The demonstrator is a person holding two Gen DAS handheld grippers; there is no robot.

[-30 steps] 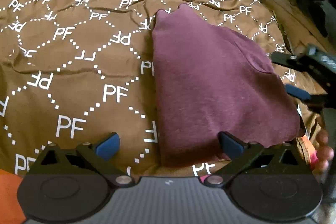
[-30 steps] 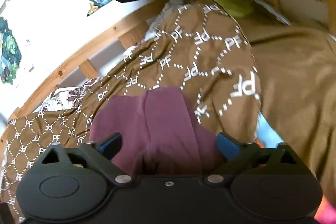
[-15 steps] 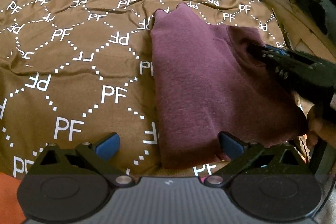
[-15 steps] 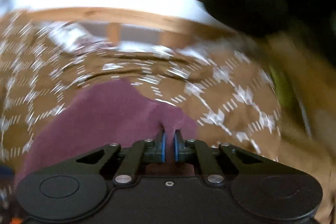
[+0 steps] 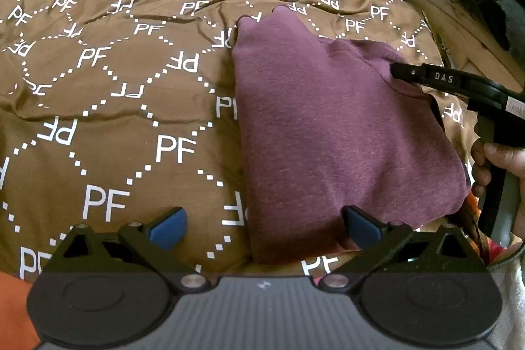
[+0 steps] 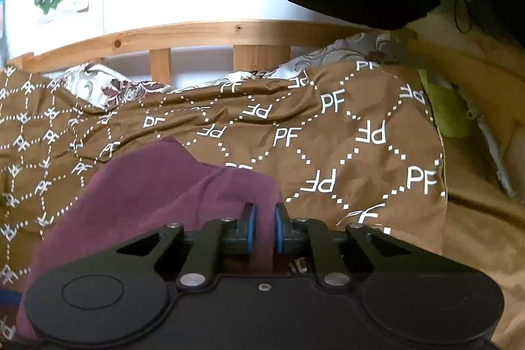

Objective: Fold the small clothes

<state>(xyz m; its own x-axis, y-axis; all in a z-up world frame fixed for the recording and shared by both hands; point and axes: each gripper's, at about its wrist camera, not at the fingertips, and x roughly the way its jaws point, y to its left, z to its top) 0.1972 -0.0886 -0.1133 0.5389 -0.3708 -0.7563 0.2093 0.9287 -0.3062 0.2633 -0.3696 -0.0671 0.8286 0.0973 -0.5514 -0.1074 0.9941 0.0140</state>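
- A maroon garment lay partly folded on the brown bedspread, one long edge already straight.
- The right tongs pinched a raised fold at its far right corner, apparently mid-fold.
- The left tongs hovered spread wide over the near hem, gripping nothing.
- Further folds seemingly remained.
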